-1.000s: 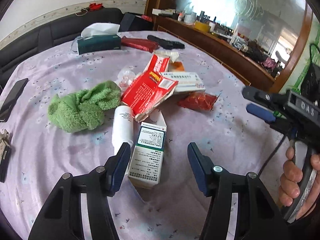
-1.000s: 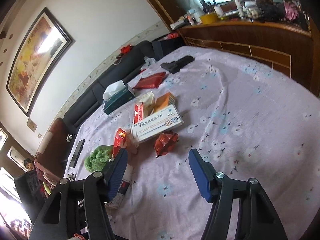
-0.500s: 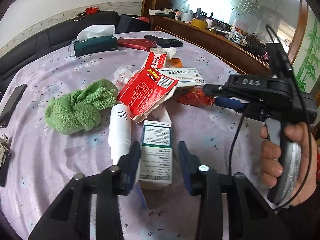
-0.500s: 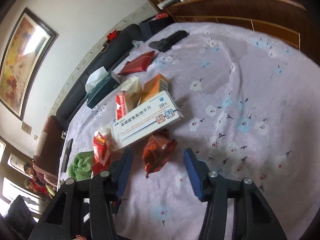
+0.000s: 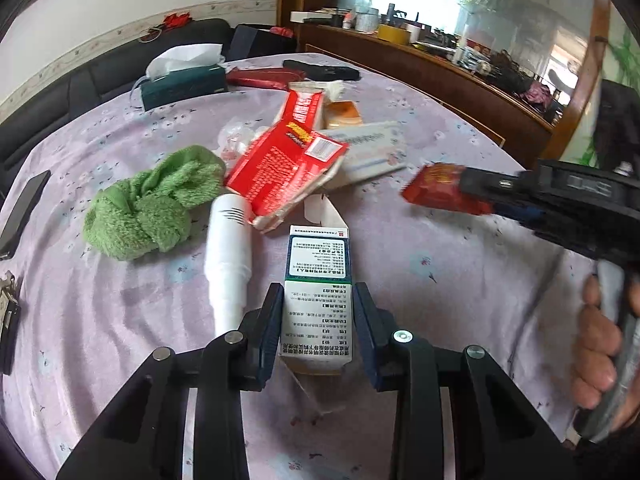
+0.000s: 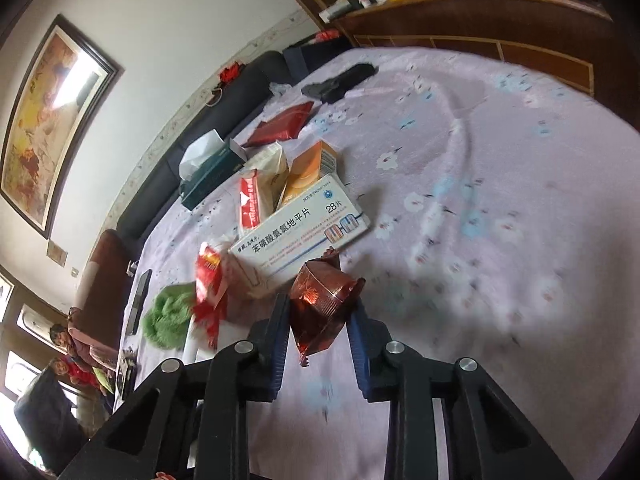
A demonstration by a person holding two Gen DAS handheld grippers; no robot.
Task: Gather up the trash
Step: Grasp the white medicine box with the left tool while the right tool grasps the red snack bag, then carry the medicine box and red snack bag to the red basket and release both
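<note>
Two tongs closing | box (image 5: pixel 318 300) lengthwise (flap far) | wrapper (image 6: pixel 322 308) upright

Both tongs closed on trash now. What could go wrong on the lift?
1. The left tongs pinch the green-and-white box near its open end; the hollow carton may crush or slip.
2. The white bottle lies right beside that box and may roll when it moves.
3. The right tongs hold a crinkly red wrapper; it may slide out.
</note>
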